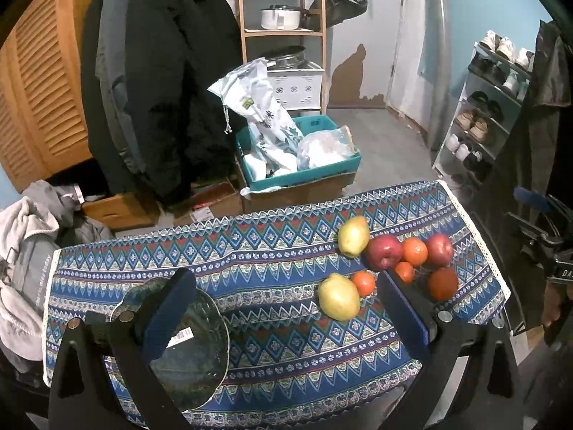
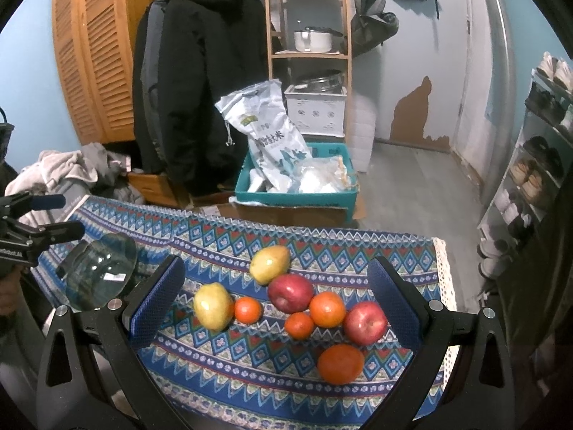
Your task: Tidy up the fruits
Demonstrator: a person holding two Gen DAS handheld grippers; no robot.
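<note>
Fruit lies loose on the patterned tablecloth (image 2: 222, 369): two yellow pears (image 2: 269, 263) (image 2: 213, 305), two red apples (image 2: 290, 292) (image 2: 365, 322) and several oranges, the largest (image 2: 340, 363) nearest me. My right gripper (image 2: 275, 302) hovers open above this cluster, touching nothing. A clear glass plate (image 1: 179, 351) with a barcode sticker rests at the table's left end. My left gripper (image 1: 286, 308) is open over the cloth, its left finger (image 1: 168, 308) above the plate and a pear (image 1: 338, 296) between the fingers farther out. The apples (image 1: 384, 252) lie beyond its right finger.
The table's far edge drops to a floor with a teal crate (image 2: 297, 197) of bags on cardboard boxes. Dark coats (image 2: 200, 82) hang behind on the left, beside a clothes pile (image 1: 25, 251). A shoe rack (image 1: 483, 114) stands on the right.
</note>
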